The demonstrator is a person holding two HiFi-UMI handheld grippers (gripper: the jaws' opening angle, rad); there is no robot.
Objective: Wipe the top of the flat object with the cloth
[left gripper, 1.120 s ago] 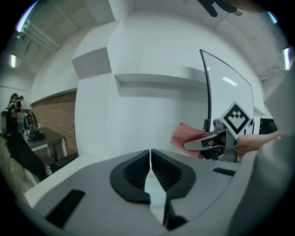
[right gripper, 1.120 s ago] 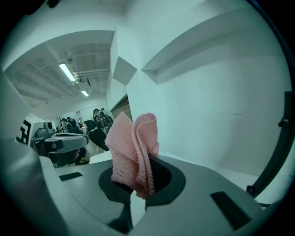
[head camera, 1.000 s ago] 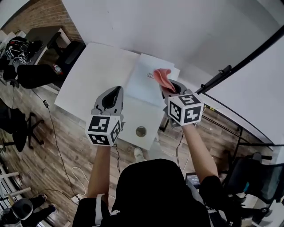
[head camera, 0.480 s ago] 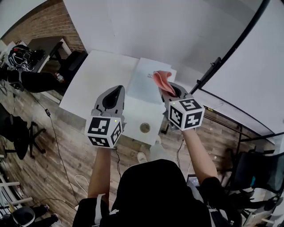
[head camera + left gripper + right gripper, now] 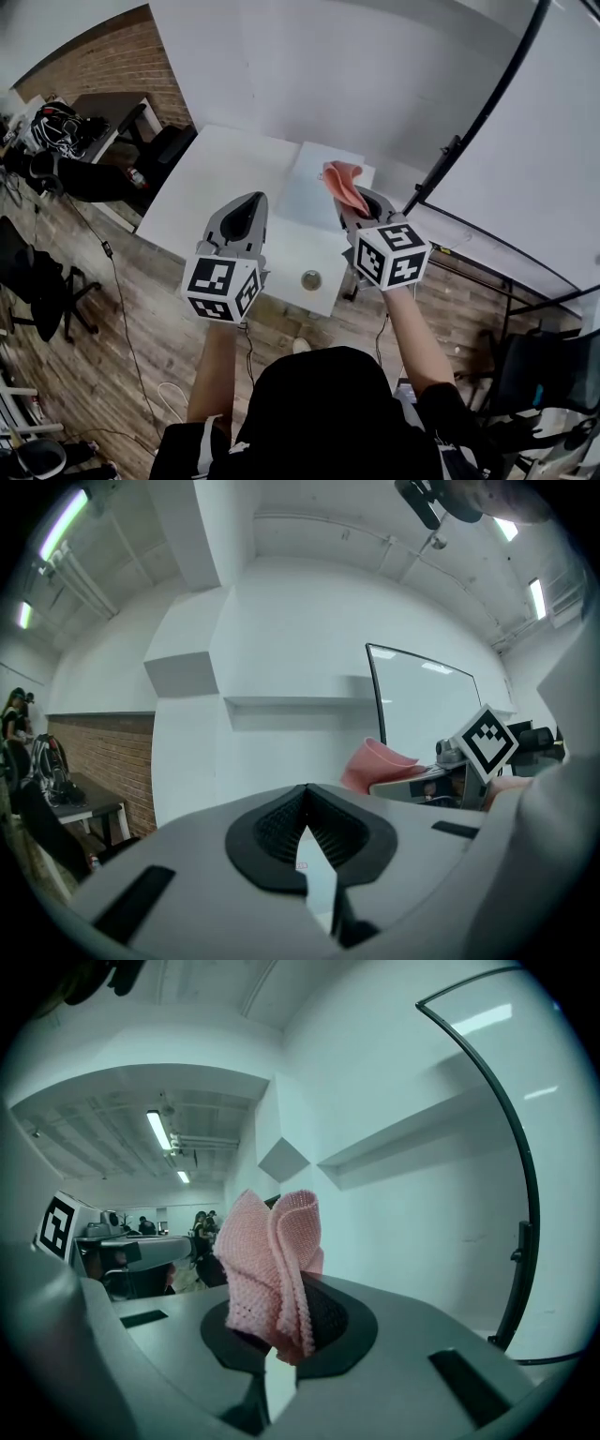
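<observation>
A pink knitted cloth (image 5: 342,184) sticks up from my right gripper (image 5: 355,201), whose jaws are shut on it; in the right gripper view the cloth (image 5: 271,1270) stands folded between the black pads. The flat pale board (image 5: 313,184) lies on the white table (image 5: 217,183) below and beyond both grippers. My left gripper (image 5: 246,212) is held high at the left, shut with nothing in it; its pads (image 5: 281,829) meet in the left gripper view. Both grippers point roughly level, well above the table. The right gripper and cloth (image 5: 380,761) also show in the left gripper view.
A small round metal fitting (image 5: 311,279) sits near the table's front edge. A black stand pole (image 5: 469,131) slants up at the right. Office chairs (image 5: 42,281) and a dark desk (image 5: 112,111) stand on the wooden floor at the left. A white wall lies ahead.
Both grippers have risen away from the table, which looks smaller and farther below. The cloth stays clamped in the right gripper. The left gripper stays shut and empty.
</observation>
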